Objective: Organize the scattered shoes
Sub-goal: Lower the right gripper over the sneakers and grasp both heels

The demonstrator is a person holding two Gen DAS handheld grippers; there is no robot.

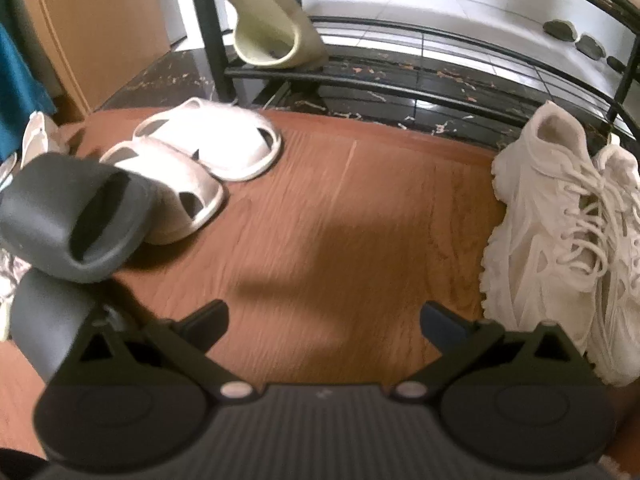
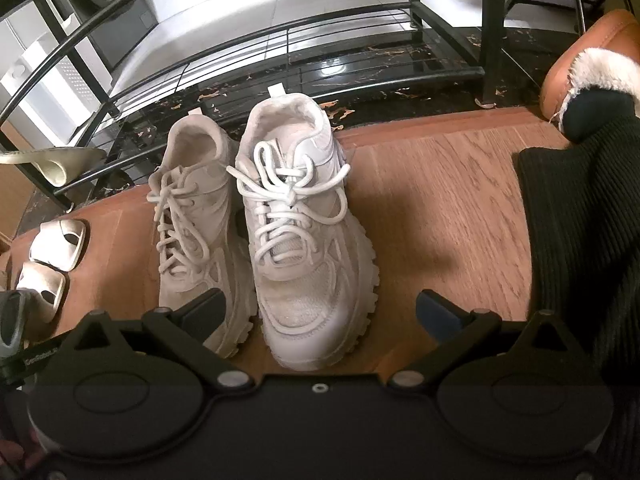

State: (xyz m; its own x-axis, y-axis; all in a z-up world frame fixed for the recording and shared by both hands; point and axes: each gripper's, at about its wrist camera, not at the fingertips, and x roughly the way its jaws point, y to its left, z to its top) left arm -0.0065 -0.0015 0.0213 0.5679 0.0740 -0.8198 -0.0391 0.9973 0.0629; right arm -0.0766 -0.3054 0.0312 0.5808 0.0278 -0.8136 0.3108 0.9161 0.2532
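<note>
From the left wrist, the left gripper [image 1: 324, 320] hangs wide open and empty above the wooden floor [image 1: 340, 216], white sandals [image 1: 196, 160] and dark slides [image 1: 76, 216] to its left. From the right wrist, the right gripper [image 2: 320, 312] spreads wide, empty, low over the white sneakers [image 2: 304, 232] standing side by side before the black shoe rack [image 2: 280, 56].

Teal cloth [image 1: 18, 92], brown leather seat [image 2: 592, 52]
</note>
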